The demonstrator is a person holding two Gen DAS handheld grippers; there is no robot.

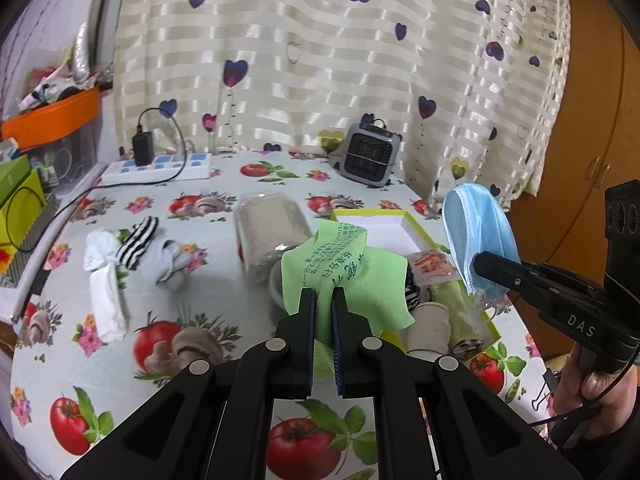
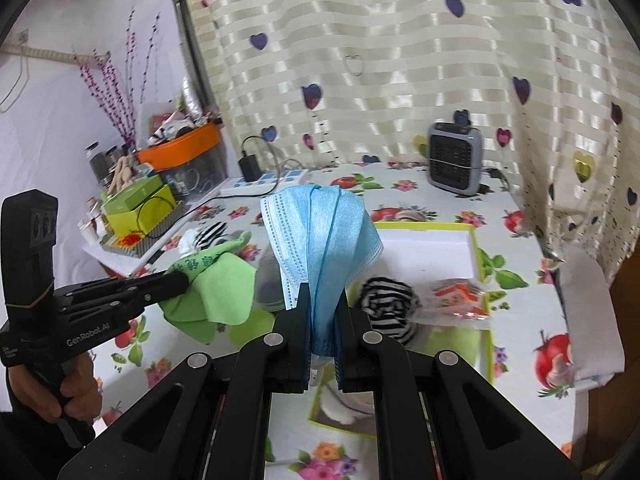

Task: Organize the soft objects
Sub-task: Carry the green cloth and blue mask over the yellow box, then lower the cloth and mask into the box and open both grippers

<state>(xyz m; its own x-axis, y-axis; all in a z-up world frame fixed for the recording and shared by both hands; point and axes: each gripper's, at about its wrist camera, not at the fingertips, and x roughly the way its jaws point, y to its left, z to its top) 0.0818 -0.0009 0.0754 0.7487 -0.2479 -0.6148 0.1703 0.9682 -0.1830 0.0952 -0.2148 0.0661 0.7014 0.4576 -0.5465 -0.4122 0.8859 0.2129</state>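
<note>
My left gripper (image 1: pixel 323 294) is shut on a green cloth (image 1: pixel 344 268) with printed text and holds it above the table beside a yellow-rimmed box (image 1: pixel 404 222). My right gripper (image 2: pixel 324 292) is shut on a blue face mask (image 2: pixel 320 236) and holds it up over the same box (image 2: pixel 474 248). The box holds a striped sock roll (image 2: pixel 388 304), a clear packet with orange print (image 2: pixel 460 300) and pale rolled items. Each gripper shows in the other view, the right (image 1: pixel 480 260) and the left (image 2: pixel 184 278). White and striped socks (image 1: pixel 120 256) lie on the table at left.
A wrapped beige roll (image 1: pixel 268 236) lies mid-table. A grey mini heater (image 1: pixel 370 154) and a power strip with charger (image 1: pixel 156 164) stand at the back by the curtain. Orange and green boxes (image 2: pixel 160 176) crowd the left edge. A white cloth (image 2: pixel 592 312) lies at right.
</note>
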